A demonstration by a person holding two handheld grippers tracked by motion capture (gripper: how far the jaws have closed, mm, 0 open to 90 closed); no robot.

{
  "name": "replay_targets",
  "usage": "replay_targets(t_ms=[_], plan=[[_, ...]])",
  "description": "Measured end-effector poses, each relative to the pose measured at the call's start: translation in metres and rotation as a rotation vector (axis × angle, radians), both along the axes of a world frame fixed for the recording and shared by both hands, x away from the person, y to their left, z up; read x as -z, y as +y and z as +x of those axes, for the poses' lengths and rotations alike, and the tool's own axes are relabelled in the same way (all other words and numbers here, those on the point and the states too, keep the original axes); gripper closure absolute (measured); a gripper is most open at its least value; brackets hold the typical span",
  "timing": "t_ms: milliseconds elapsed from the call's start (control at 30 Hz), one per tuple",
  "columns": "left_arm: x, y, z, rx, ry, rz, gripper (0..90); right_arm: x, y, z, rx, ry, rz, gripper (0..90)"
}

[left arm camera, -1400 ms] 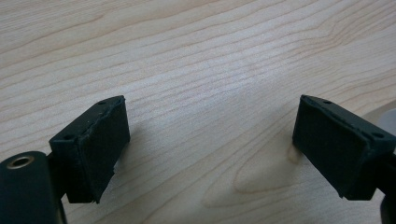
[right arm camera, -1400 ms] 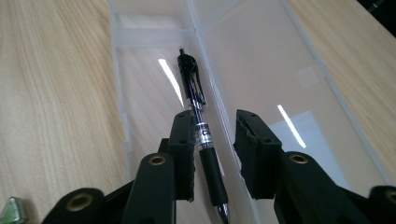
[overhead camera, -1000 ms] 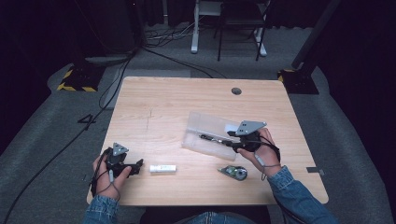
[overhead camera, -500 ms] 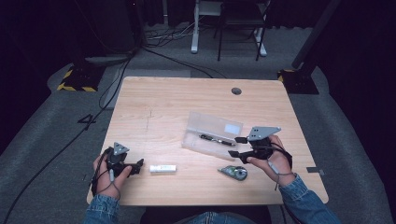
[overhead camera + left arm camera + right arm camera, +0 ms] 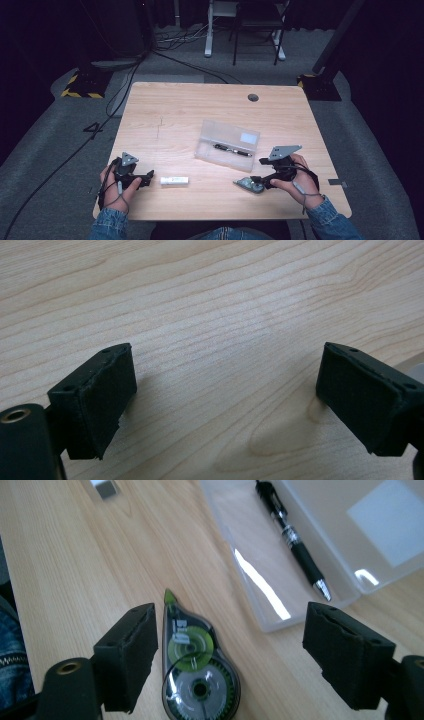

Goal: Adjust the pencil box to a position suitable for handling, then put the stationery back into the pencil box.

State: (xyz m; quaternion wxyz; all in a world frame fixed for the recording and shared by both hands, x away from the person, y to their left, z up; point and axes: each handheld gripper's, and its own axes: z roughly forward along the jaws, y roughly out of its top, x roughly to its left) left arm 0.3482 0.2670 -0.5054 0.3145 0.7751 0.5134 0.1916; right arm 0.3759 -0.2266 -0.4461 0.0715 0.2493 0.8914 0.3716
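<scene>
While both tongs gape empty, the green-and-clear plastic correction-tape dispenser (image 5: pixel 195 667) lies on the wooden tabletop (image 5: pixel 65 565) between the right tongs (image 5: pixel 240 655), against their left pad.

Clear green-wheeled correction tape (image 5: pixel 196 670) lies flat on table (image 5: pixel 75 580).

Left hand (image 5: pixel 116 187) at the near left edge, forearm in a denim sleeve entering from below; it holds the left gripper (image 5: pixel 148 176) low and level, jaws pointing to the person's right, set wide apart with nothing between the pads (image 5: pixel 102 390). Right hand (image 5: pixel 295 177) at the near right holds the right gripper (image 5: pixel 255 170), jaws pointing left, likewise spread wide; pads (image 5: pixel 131 647) clamp nothing.
</scene>
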Motion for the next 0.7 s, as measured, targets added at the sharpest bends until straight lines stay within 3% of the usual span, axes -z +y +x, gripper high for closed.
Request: replay_targets(t_ms=[333, 700], plan=[[0.0, 0.0, 0.0, 0.002, 0.001, 0.0, 9.6, 0.027, -0.001, -0.006, -0.042, 0.074, -0.079, 18.6], [0.0, -0.001, 0.001, -0.002, 0.003, -0.001, 9.4, 0.037, 0.005, -0.008, -0.091, 0.085, -0.136, 24.9]])
